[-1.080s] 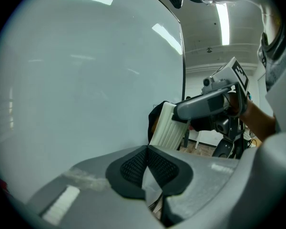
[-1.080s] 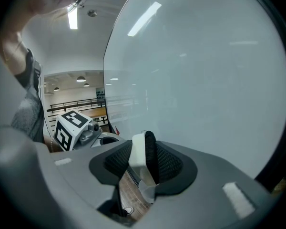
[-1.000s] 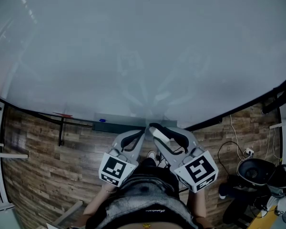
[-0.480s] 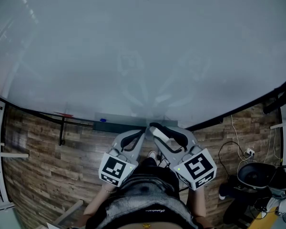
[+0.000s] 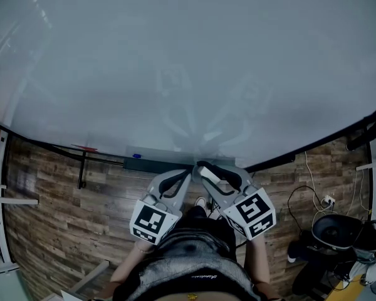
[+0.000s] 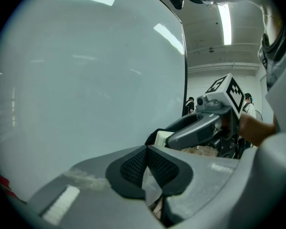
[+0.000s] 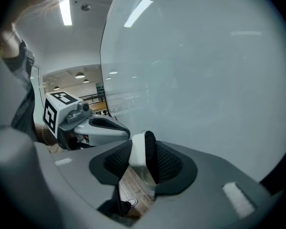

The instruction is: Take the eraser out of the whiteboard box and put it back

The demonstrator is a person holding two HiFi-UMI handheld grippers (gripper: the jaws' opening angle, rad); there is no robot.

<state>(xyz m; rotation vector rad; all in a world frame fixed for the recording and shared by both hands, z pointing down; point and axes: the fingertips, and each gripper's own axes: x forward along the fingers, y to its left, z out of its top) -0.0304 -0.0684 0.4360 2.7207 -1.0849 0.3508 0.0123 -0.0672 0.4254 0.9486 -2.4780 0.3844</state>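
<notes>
Eraser is out of the box and clamped in the right claw. One pad bears on the white body and the other on the black felt, so the eraser stands on edge between the jaws with its top end proud of them. This grip leaves the narrow edge free, which should suit lowering it into a slim tray.

Left claw has its jaws together with nothing between them. It sits just beside the right claw, tips almost meeting, and appears to be parked with no part in the carry.

Position: in the head view both claws point at the lower edge of the whiteboard, with the right claw's tip at the right end of the box. The box is a dark, narrow tray fixed along that edge. Judged from this, removal is done and the return is pending; the eraser must line up with the tray's length before release.

Surroundings:
- The whiteboard is clean, glossy and reflects the claws
- The floor is wood-pattern plank
- Cables lie on the floor to the right
- Ceiling lights are long strips
</notes>
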